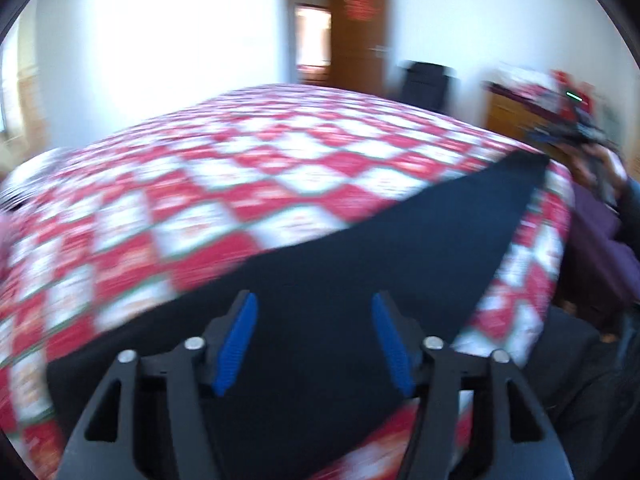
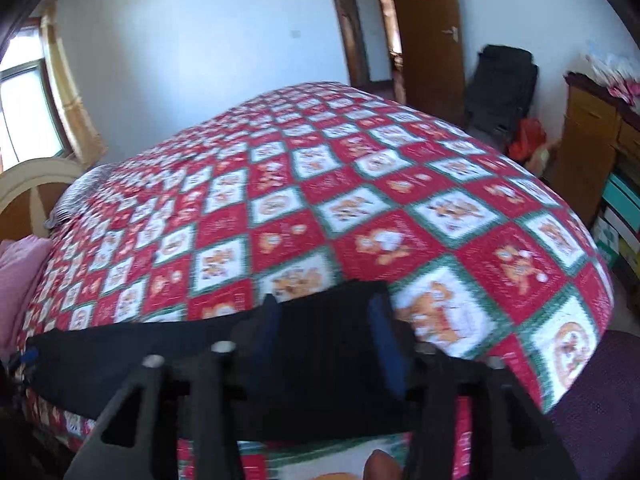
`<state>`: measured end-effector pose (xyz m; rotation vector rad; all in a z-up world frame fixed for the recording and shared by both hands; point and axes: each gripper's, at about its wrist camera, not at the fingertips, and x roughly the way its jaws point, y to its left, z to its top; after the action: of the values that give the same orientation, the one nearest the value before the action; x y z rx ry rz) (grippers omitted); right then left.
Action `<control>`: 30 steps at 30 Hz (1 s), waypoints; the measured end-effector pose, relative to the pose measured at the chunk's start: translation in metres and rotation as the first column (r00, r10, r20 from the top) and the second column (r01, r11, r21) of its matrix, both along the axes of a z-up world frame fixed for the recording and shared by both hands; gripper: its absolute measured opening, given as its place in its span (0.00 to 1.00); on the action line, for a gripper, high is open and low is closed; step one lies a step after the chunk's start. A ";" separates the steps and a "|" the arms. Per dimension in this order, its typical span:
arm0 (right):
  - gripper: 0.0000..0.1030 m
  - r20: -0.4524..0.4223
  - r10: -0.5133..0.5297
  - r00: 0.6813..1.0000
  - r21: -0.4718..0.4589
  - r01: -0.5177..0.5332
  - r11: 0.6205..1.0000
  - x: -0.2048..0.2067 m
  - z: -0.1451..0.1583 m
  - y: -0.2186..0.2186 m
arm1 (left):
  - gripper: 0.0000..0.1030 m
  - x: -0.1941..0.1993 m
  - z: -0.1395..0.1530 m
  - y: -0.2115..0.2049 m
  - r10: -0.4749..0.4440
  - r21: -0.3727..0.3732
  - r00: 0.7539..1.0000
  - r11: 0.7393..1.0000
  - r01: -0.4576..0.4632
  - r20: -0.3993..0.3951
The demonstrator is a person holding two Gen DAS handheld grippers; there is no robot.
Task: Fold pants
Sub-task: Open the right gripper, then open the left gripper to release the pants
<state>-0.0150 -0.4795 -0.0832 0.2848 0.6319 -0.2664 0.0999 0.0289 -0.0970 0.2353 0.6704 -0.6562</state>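
Left gripper [image 1: 314,344] and right gripper [image 2: 326,344] both stand spread above the dark folded fabric pants [image 1: 360,248] – unheld, the fold could slacken on the red-and-white checked quilt [image 1: 200,184].

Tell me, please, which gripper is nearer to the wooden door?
Neither clearly: the door stands beyond the bed's far side, while the left gripper and right gripper both hover over the pants at the near edge.

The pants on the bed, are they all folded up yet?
Not quite. The dark pants already lie as one long flat strip on the red checkered quilt, so some folding looks done. Right now nothing is held: the left claw and the right claw both stand open above the cloth. The strip looks too long, so probably more folds are left.
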 end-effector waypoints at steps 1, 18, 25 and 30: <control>0.52 0.006 0.032 0.999 -0.007 -0.032 0.999 0.007 0.001 0.015 | 0.62 0.006 0.001 0.017 0.050 0.008 0.999 0.999 -0.050 0.005; 0.52 -0.071 0.445 0.893 -0.006 -0.446 0.895 0.104 -0.026 0.207 | 0.46 0.058 -0.052 0.156 0.436 -0.008 0.893 0.898 -0.440 -0.112; 0.52 -0.096 0.527 0.845 0.006 -0.529 0.849 0.109 -0.038 0.251 | 0.43 0.049 -0.046 0.158 0.438 -0.005 0.891 0.897 -0.442 -0.115; 0.52 -0.099 0.555 0.826 0.034 -0.555 0.831 0.113 -0.047 0.271 | 0.09 0.046 -0.046 0.149 0.403 0.009 0.912 0.915 -0.404 -0.075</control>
<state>0.0980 -0.2082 -0.1304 0.0784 0.7925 0.2872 0.1460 0.1783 -0.1430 0.0597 0.7621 -0.2696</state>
